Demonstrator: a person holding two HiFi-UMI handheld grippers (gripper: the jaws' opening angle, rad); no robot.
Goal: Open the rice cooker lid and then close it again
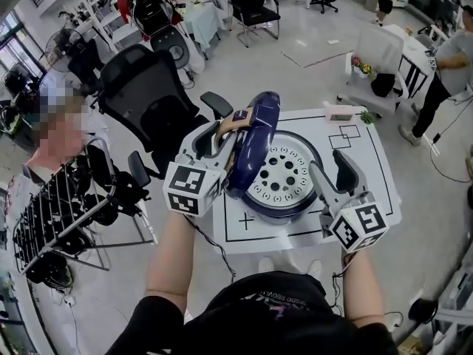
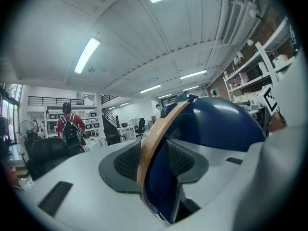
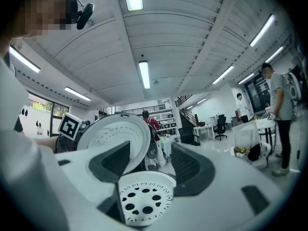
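Observation:
The dark blue rice cooker stands on a white table, and a white plate with holes shows inside it. Its lid stands upright at the cooker's left. My left gripper is shut on the lid's edge. In the left gripper view one pad lies on the lid's tan strip and the other on the blue shell. My right gripper hangs open at the cooker's right rim, holding nothing. In the right gripper view the plate with holes and the lid's white underside lie ahead of the gripper.
A small pink box lies at the table's far edge. A black office chair stands just left of the table, with a wire rack further left. A white chair and a person are at the far right.

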